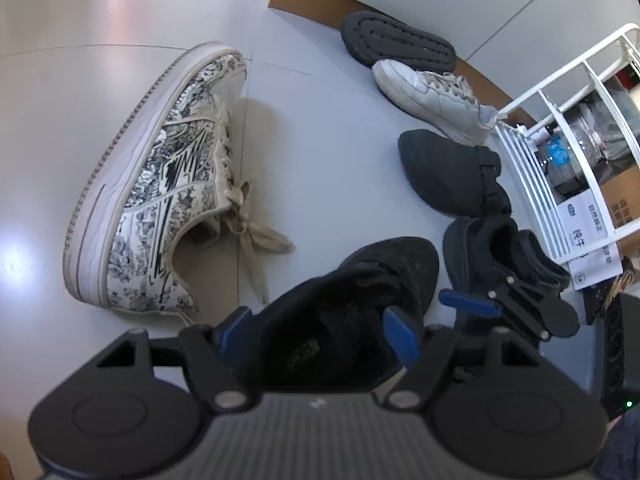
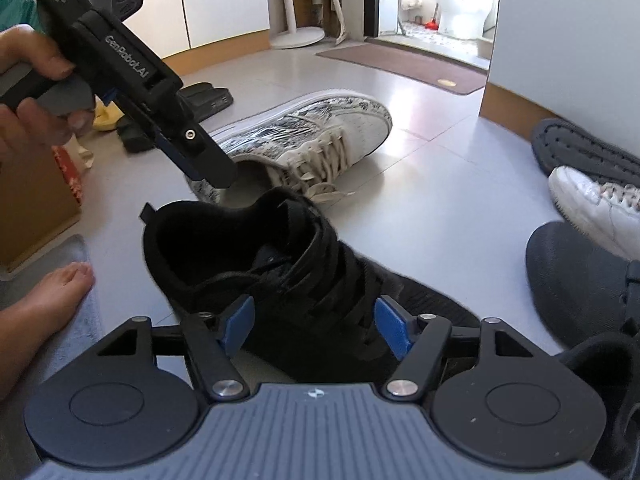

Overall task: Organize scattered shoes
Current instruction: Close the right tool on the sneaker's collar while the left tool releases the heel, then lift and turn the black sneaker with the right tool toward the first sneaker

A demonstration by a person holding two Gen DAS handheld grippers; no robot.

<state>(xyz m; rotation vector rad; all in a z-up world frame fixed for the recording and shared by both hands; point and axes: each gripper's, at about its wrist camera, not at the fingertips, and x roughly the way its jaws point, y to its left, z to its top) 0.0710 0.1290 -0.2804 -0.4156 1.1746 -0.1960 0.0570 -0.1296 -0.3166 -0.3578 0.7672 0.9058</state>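
A black strapped shoe (image 1: 360, 280) (image 2: 288, 264) lies on the pale floor between both tools. My left gripper (image 1: 318, 332) is open and hovers over its heel end; in the right wrist view it (image 2: 212, 168) slants down from the upper left, held by a hand. My right gripper (image 2: 316, 322) is open, its blue pads either side of the shoe's midfoot; it (image 1: 472, 304) reaches in from the right in the left wrist view. A second black shoe (image 1: 500, 252) sits beside the first. A patterned black-and-white sneaker (image 1: 160, 184) (image 2: 320, 136) lies on its side.
By the wall lie a white sneaker (image 1: 432, 96), a sole-up grey slipper (image 1: 396, 44) and another grey slipper (image 1: 452, 172). A white rack (image 1: 560, 120) stands on the right. A cardboard box (image 2: 36, 200), a bare foot (image 2: 44, 300) and black slides (image 2: 208, 98) are on the left.
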